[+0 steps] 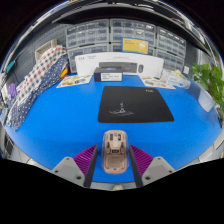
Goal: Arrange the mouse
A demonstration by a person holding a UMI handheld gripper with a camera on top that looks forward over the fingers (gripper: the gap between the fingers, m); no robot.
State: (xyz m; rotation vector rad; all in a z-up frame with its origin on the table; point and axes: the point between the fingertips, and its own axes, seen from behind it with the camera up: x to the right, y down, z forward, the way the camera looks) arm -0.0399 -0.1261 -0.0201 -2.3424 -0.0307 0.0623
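2 claw (113, 163) fingers clamped on mouse (114, 147), level above blue table (60, 120)

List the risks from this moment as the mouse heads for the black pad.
The mouse sits between the gripper fingers, but how firm the hold is cannot be told; it might slip on the way.
The mouse pad lies loose on the blue table; a low approach could push its near edge askew.
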